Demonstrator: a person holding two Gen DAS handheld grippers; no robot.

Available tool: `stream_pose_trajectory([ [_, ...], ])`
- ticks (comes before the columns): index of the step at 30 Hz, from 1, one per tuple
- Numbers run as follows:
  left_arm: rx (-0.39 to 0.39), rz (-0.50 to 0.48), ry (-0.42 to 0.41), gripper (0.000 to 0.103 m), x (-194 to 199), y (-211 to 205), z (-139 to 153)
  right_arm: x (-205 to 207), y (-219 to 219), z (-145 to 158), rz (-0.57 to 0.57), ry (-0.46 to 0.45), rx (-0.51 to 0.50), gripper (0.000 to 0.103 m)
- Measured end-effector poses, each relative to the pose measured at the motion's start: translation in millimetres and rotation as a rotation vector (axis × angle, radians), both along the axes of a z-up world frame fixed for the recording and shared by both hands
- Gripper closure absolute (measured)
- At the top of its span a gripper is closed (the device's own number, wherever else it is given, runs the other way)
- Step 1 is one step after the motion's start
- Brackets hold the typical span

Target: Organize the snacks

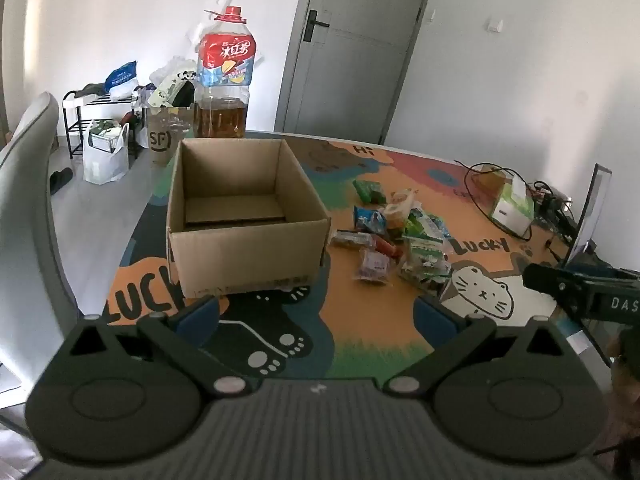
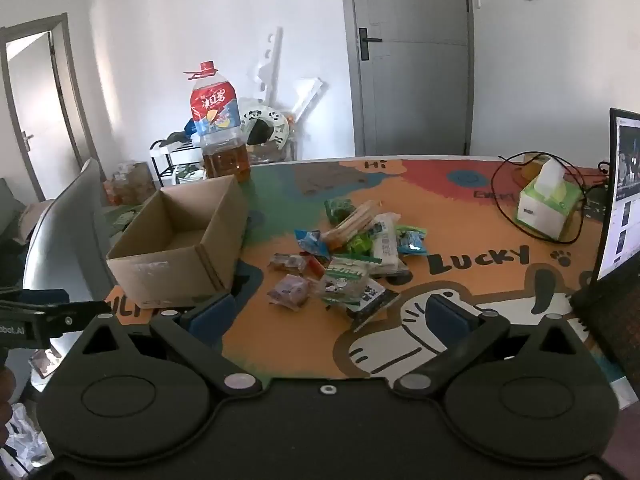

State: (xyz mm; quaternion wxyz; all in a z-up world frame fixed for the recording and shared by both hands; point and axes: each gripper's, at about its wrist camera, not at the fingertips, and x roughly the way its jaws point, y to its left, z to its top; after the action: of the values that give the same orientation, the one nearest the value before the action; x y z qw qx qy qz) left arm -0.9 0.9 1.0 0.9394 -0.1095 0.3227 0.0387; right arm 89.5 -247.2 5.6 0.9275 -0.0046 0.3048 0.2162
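Both tongs (image 1: 316, 312) (image 2: 330, 314) gaped wide, empty; mid-frame snacks (image 2: 352, 256) looked light, crinkly, slippery—best pinched at sealed edges.

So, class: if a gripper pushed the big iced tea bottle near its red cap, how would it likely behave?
The iced tea bottle is tall and narrow, so a high push would probably tip it. Its liquid fills only the lower part, which likely steadies the base somewhat. The smooth clear plastic probably feels slippery.
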Motion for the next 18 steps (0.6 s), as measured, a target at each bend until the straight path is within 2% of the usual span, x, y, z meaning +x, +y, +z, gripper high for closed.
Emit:
stream_pose_trajectory([
  [9, -0.011, 0.009, 0.010, 0.001, 0.2, 0.4, 0.5, -0.1, 1.7, -0.5, 0.002, 0.031, 0.025, 0.000],
  [10, -0.009, 0.008, 0.000, 0.001, -3.6, 0.9, 1.6, 1.5, -1.4, 2.2, 0.007, 0.003, 0.007, 0.000],
  [18, -0.003, 0.004, -0.020, 0.001, -6.3, -2.3, 6.5, -4.5, 5.0, 3.0, 0.011, -0.017, -0.001, 0.000],
])
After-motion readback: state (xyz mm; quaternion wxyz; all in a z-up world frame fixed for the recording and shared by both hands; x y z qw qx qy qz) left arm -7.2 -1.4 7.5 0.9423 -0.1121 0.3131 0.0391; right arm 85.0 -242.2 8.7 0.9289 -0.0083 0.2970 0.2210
